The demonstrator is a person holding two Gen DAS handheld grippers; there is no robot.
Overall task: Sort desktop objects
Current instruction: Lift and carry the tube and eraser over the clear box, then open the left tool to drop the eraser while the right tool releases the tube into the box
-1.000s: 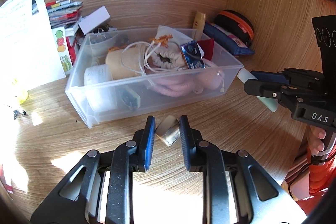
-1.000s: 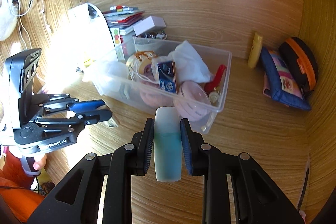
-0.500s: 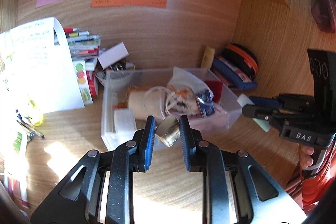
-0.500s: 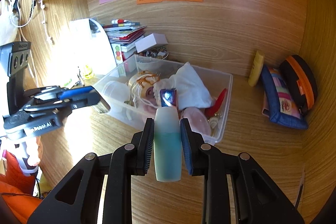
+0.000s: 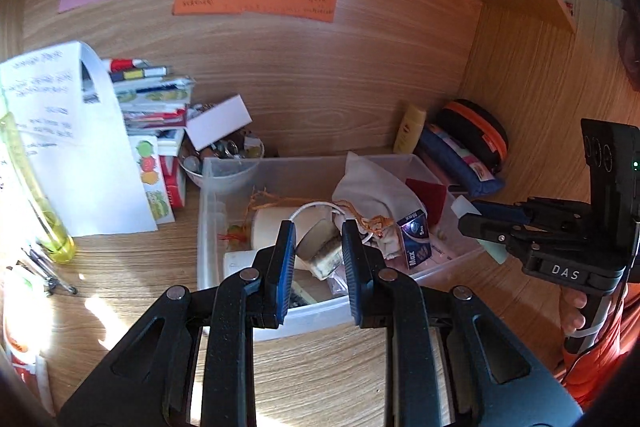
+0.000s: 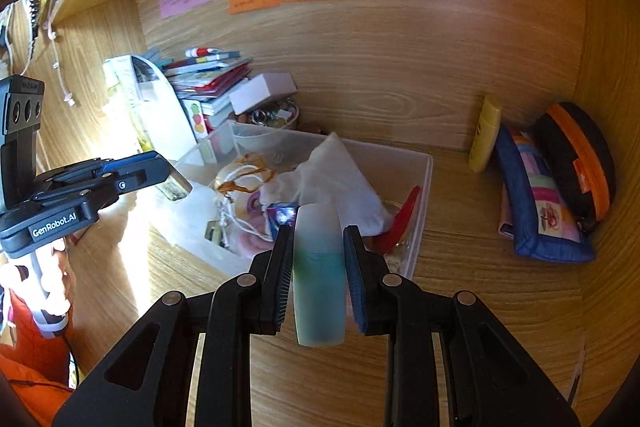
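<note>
Clamping a small metal clip (image 5: 320, 254), the left gripper (image 5: 318, 259) hangs over the near side of the clear bin (image 5: 280, 323), its jaws nearly closed on it. The right gripper (image 6: 318, 267) pinches a frosted teal bottle (image 6: 319, 275) just as tightly, lined up with the bin's near right corner. That bin sits mid-table toward the back wall, heaped with a white pouch (image 6: 332, 179), cords and a tissue pack (image 5: 414, 239). Letting go over that heap could send either piece bouncing off onto the table (image 6: 460, 267), and the two grippers, close together, may knock each other.
</note>
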